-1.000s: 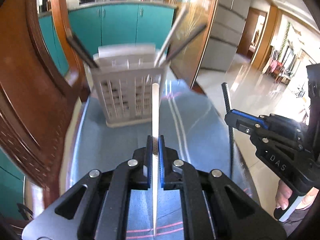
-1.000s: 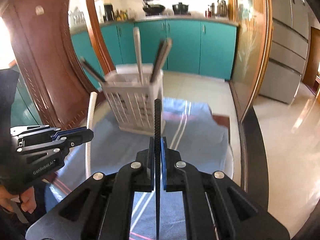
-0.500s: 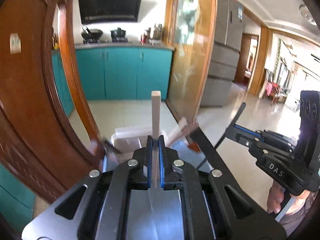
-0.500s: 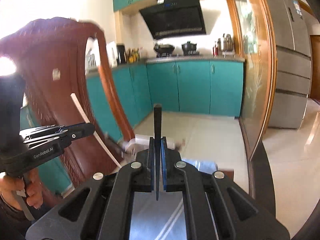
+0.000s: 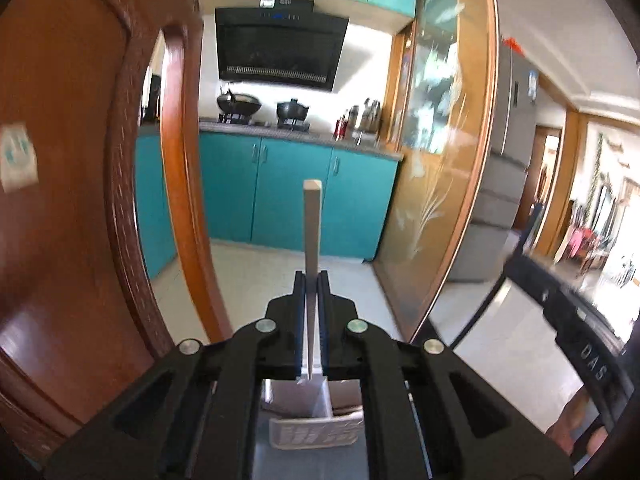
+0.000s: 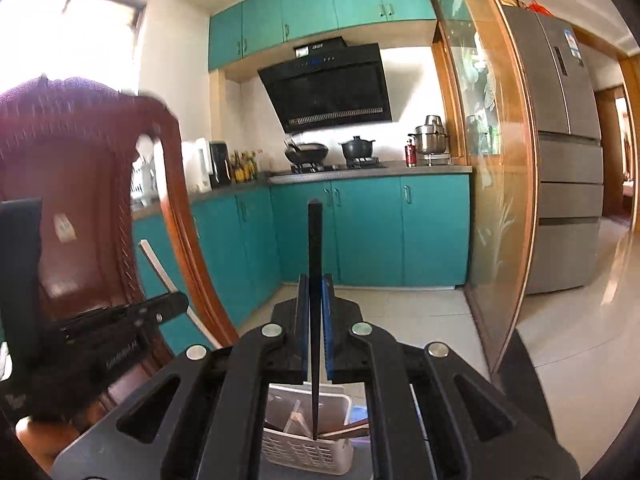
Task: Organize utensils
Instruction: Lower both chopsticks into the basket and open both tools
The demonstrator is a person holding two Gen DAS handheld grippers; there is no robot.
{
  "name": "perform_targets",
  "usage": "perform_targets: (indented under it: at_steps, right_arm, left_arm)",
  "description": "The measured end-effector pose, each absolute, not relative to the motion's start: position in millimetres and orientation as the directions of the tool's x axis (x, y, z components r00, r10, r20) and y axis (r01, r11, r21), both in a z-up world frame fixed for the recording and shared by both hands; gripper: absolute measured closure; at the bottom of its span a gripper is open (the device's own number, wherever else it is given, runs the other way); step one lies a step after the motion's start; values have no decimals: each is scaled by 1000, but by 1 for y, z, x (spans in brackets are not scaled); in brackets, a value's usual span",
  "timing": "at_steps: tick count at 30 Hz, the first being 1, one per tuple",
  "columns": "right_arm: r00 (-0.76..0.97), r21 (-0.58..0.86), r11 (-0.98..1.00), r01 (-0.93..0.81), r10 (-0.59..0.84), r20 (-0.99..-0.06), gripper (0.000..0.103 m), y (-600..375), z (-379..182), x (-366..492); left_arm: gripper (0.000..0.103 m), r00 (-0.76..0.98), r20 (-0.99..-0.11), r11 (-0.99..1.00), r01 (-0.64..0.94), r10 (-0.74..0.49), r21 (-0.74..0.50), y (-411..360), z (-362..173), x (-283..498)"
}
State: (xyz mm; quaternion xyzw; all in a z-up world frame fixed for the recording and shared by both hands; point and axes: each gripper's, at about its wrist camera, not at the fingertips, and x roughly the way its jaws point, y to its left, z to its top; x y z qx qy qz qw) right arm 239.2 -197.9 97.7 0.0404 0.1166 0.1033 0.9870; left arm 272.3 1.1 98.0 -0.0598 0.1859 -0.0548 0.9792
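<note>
The left gripper (image 5: pixel 311 280) is pinching a pale, cream-coloured chopstick (image 5: pixel 311 224), its jaws pressed tight on the shaft, the square end standing upright above the fingers. The right gripper (image 6: pixel 315 284) is clamping a black chopstick (image 6: pixel 315 248) in the same manner, jaws closed on it, its lower tip showing beneath the fingers.

Both grippers are hovering above the white slotted utensil basket (image 6: pixel 308 452), which is sitting low and near in each view, partly hidden by the gripper bodies. In the right wrist view, further utensils are leaning inside the basket; their type cannot be told.

Writing: the letters "DAS" are showing on the right gripper's body at the right edge of the left wrist view. The marking on the left gripper's body, seen at the left of the right wrist view, is blurred and unreadable. A small pale sticker (image 5: pixel 16 158) is adhering to the wooden chair back (image 5: pixel 72 200); its print is illegible. A label on the grey refrigerator (image 6: pixel 560 140) is too small to read.

Teal cabinets (image 6: pixel 368 228) and a black range hood (image 6: pixel 332 88) are standing at the far side.
</note>
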Motion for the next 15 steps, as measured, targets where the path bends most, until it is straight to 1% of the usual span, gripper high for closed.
perform_targets:
  at_steps: [2,5,9,12,15]
  right_arm:
    - [948,108,975,-192,213,-238,96,-198,93,246]
    - [948,119,975,-188,212,-236,96,-200,97,249]
    - [945,101,975,-199,218,-243,96,-196,91,247]
    - [932,85,975,-204,220,-287,96,-191,69,248]
    - [910,123,968,-217,246,-332,96,-191,46,251]
  left_arm:
    - [96,910,-394,989,90,-130,-120,-2,78,281]
    - [96,891,-434,989,92,-134,-117,-2,59,289]
    - [96,863,-480,984,100,-159,-145,1,36,297]
    - [96,849,-501,983,109,-169,-146,-1,21,297]
    - [96,839,-516,983,112,-171,-145,-2,7,290]
